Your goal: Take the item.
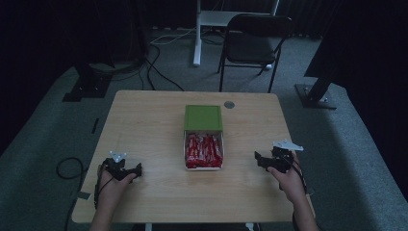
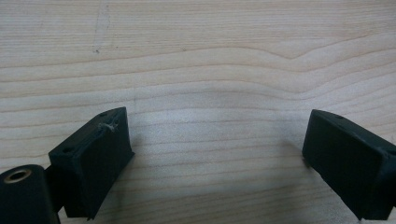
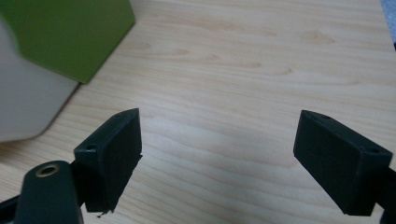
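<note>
Left tongs (image 1: 139,169): near the worktop's front left, held in the person's left hand (image 1: 111,187), jaws pointing towards the middle; a grey plate on top.
Left tongs, state: in their own view (image 2: 212,154) the jaws stand wide apart with nothing between them, bare wood under and ahead of them.
Right tongs (image 1: 258,159): near the front right, held in the right hand (image 1: 288,180), jaws pointing left towards the box; a pale plate on top.
Right tongs, state: in their own view (image 3: 217,156) the jaws are spread wide and hold nothing, bare wood beneath.
Box (image 1: 203,163): white, at the middle of the worktop, between the two tongs and well apart from both; its front part lies uncovered.
Packets (image 1: 204,148): red, lying packed side by side inside the uncovered part of the box.
Lid (image 1: 203,117): green, over the far part of the box; in the right gripper view its corner (image 3: 70,32) shows at upper left, above the pale box wall (image 3: 28,102).
Worktop (image 1: 144,125): light wood, with a small round grey disc (image 1: 229,104) near its far edge.
Chair (image 1: 254,43): dark, on the floor beyond the worktop.
</note>
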Motion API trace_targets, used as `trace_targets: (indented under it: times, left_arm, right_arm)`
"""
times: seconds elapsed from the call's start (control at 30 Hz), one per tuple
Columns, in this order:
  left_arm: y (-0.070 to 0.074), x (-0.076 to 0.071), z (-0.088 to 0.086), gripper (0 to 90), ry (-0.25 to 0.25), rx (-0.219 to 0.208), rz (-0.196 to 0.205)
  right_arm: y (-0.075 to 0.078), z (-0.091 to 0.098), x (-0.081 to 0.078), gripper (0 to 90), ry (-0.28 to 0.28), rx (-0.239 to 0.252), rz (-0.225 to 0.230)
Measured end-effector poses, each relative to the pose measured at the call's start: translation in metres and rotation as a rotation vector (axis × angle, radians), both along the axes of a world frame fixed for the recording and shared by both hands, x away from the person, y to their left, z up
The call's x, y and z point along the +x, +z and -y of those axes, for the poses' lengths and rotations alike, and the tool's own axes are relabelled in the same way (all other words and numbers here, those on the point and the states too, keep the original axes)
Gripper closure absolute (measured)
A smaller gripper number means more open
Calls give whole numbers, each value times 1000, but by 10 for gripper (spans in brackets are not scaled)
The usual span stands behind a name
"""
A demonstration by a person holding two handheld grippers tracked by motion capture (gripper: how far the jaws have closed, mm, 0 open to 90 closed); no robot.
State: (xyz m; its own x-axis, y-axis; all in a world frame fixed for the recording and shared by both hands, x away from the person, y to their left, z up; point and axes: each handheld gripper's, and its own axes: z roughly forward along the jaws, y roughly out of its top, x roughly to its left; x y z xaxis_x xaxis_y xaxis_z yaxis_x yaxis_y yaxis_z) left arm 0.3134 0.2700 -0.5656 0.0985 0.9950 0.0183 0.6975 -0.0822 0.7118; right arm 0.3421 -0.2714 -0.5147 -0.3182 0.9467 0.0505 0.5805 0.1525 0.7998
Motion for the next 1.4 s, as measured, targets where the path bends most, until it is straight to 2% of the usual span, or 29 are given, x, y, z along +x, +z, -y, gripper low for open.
trace_targets:
  times: [0.2, 0.7, 0.93, 1.4]
  left_arm:
    - [0, 0, 0, 85, 0, 0, 0]
    - [0, 0, 0, 85, 0, 0, 0]
    - [0, 0, 0, 85, 0, 0, 0]
    - [0, 0, 0, 85, 0, 0, 0]
  right_arm:
    - [9, -9, 2, 149, 20, -7, 18]
    - [33, -34, 2, 159, 62, 28, 73]
    - [39, -44, 0, 159, 86, 29, 88]
    - [48, -76, -4, 159, 171, 49, 108]
